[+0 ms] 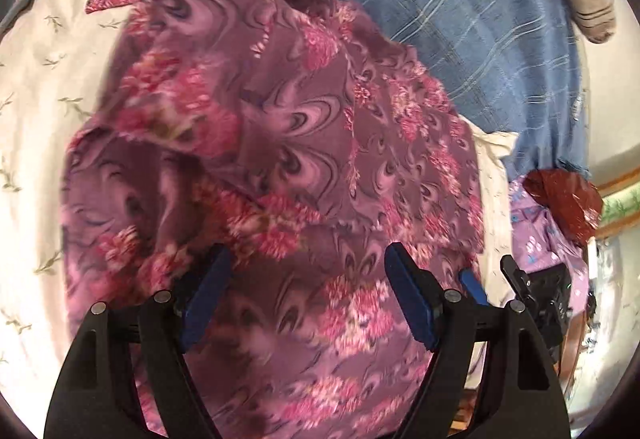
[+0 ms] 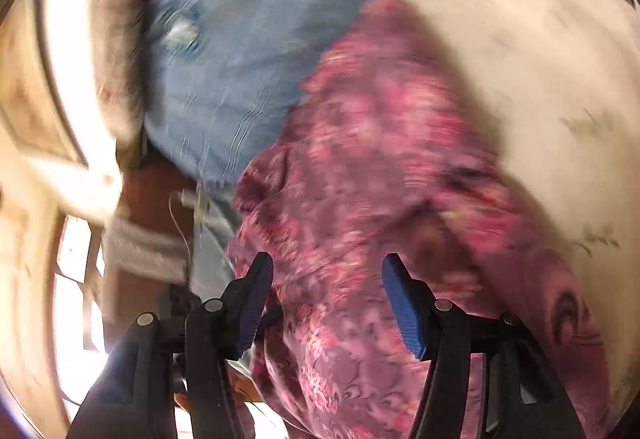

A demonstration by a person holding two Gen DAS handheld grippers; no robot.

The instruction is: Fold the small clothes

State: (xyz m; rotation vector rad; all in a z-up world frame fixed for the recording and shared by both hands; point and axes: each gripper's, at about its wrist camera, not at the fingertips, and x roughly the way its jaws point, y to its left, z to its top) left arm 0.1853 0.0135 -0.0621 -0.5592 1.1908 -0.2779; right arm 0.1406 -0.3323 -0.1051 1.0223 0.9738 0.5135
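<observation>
Cream bedsheet (image 1: 36, 87) carries a crumpled purple floral garment (image 1: 256, 143), with folds and a raised hump. Both grippers, left (image 1: 306, 267) and right (image 2: 327, 277), have jaws spread, gripping nothing.

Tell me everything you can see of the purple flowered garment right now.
The purple flowered garment is thin, soft-looking cloth printed with dark swirls and pink flower clusters. It lies crumpled and unfolded on the cream bedsheet, its far edge against the blue striped blanket. A tube-shaped opening, perhaps a sleeve, stands up near the far side. Both the left gripper and right gripper are open above it; whether either touches it is unclear. The right wrist view is blurred.
</observation>
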